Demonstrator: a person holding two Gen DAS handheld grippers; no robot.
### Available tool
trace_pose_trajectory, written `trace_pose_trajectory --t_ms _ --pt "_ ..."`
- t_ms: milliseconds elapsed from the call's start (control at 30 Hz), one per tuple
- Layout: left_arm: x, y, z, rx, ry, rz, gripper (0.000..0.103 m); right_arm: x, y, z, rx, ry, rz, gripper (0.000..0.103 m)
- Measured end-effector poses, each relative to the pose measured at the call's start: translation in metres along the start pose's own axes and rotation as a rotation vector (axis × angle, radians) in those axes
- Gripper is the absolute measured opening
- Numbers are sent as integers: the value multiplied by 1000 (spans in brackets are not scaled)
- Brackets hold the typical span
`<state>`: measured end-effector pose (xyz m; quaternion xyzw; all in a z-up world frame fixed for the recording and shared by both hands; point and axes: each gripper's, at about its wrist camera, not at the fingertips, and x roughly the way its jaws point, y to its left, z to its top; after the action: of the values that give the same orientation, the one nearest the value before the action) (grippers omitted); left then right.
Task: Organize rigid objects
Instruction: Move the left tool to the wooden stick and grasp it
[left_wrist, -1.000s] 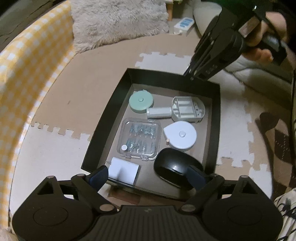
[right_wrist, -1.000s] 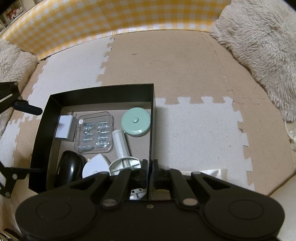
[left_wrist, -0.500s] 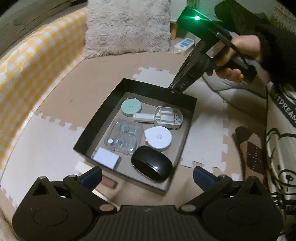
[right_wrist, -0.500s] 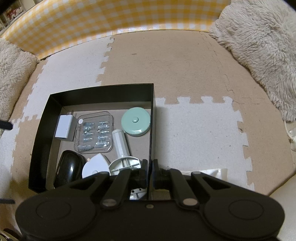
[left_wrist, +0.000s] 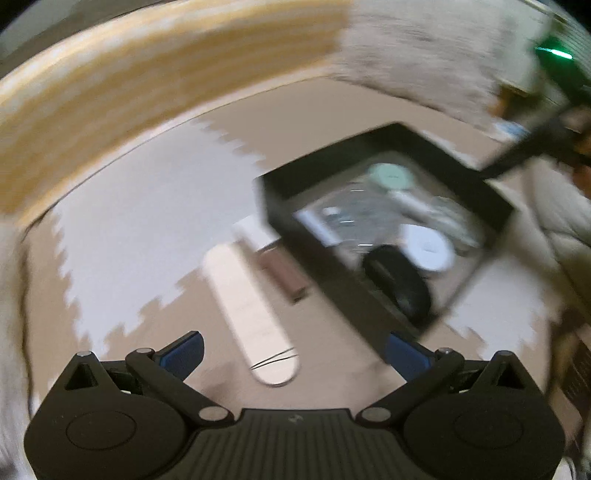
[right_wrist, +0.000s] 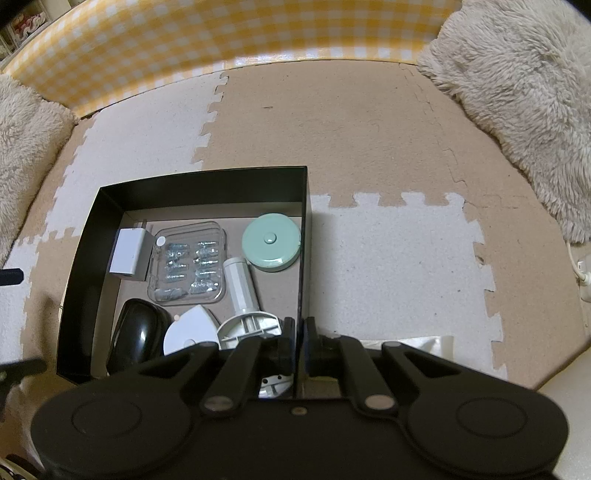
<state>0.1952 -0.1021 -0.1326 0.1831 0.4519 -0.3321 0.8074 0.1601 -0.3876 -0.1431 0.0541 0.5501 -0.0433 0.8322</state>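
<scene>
A floor of foam mat (right_wrist: 369, 140), in tan and pale grey tiles joined by toothed edges, is carrying everything here, its surface looking finely grained. A padded yellow-and-white checked wall (right_wrist: 192, 51) is curving along its far edge, and a shaggy cream rug (right_wrist: 517, 96) is lying at the far right corner.

A shallow black box (right_wrist: 207, 181) with thin upright walls and a brown card bottom is sitting on the mat near its near edge. The right gripper (right_wrist: 299, 332) is pinching the box's right wall near its near corner, its fingers pressed together on the thin card.

Inside the box, a clear plastic case (right_wrist: 188, 267) of small metal parts is lying in the middle, and a glossy black mouse (right_wrist: 138, 334) is sitting by the near left corner. A round mint-green tape measure (right_wrist: 271, 242) is resting against the right wall, and a white rounded tape measure (right_wrist: 190, 328) is lying beside the mouse. A white charger (right_wrist: 129, 254) is lying by the left wall. A white tube (right_wrist: 240, 284) is pointing toward a pale ribbed plastic holder (right_wrist: 249, 326).

The left gripper (left_wrist: 293, 354) is hanging over the mat outside the box, its blue-padded fingers (left_wrist: 184, 350) spread wide with nothing between them. That view is smeared; a long pale flat strip (left_wrist: 251, 314) is lying on the mat below it.
</scene>
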Motion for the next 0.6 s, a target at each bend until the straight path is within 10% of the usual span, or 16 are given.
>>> trace_pose_trajectory --t_ms 367,600 --pt "43 16 -11 -177 45 135 66 0 1 0 0 0 0 5" --pt "33 15 -15 -153 110 53 36 0 0 0 2 0 1 5"
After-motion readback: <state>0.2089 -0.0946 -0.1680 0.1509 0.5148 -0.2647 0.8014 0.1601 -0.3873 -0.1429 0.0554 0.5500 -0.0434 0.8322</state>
